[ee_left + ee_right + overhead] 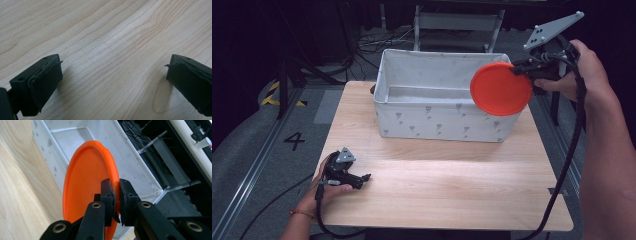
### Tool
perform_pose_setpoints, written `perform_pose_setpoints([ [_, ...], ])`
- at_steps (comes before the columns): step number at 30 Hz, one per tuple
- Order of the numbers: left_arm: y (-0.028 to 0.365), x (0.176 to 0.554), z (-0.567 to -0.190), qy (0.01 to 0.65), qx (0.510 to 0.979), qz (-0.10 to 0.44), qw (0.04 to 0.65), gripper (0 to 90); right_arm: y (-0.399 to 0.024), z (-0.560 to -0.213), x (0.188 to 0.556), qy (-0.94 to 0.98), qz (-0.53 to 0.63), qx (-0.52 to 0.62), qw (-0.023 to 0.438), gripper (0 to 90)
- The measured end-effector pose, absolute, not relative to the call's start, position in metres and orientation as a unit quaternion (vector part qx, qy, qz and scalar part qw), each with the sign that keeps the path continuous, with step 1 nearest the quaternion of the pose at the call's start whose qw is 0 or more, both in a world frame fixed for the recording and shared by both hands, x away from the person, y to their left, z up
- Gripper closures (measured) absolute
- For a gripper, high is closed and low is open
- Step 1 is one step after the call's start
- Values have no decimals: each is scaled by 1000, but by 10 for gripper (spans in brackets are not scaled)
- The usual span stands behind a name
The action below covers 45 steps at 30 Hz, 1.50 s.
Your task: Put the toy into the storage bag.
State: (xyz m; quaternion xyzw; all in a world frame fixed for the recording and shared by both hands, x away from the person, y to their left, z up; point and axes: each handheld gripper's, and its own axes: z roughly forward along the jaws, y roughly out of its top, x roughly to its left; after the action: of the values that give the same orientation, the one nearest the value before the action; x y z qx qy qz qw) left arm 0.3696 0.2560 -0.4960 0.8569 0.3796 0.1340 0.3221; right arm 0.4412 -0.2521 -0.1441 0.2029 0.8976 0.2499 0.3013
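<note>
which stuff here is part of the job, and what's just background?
In the job:
- orange plate, clamped at its rim by the right tongs
- white fabric bin, open, with the plate held over its right end

Lying about:
- left tongs, open, resting on the wooden table
- cables on the floor behind

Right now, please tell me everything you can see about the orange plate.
The orange plate is round and plain, with a raised rim, and looks like smooth plastic. It is held in the air on edge, its flat face turned toward the high camera, at the right front corner of the white fabric box. The right hand-held gripper is shut on its rim, one jaw on each side. Nothing else touches it, and it looks clean and undamaged.
</note>
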Motion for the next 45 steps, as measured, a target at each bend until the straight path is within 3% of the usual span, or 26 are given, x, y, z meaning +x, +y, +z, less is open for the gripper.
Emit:
perform_pose_setpoints([
  [16,256,370,-496,377,858,132,324,5,-266,-158,495,891,253,230,299,828],
  [35,256,370,-496,376,859,131,324,5,-263,-208,530,902,225,246,276,828],
  [45,256,370,-496,375,859,130,323,4,-266,-261,529,932,188,203,235,827],
])
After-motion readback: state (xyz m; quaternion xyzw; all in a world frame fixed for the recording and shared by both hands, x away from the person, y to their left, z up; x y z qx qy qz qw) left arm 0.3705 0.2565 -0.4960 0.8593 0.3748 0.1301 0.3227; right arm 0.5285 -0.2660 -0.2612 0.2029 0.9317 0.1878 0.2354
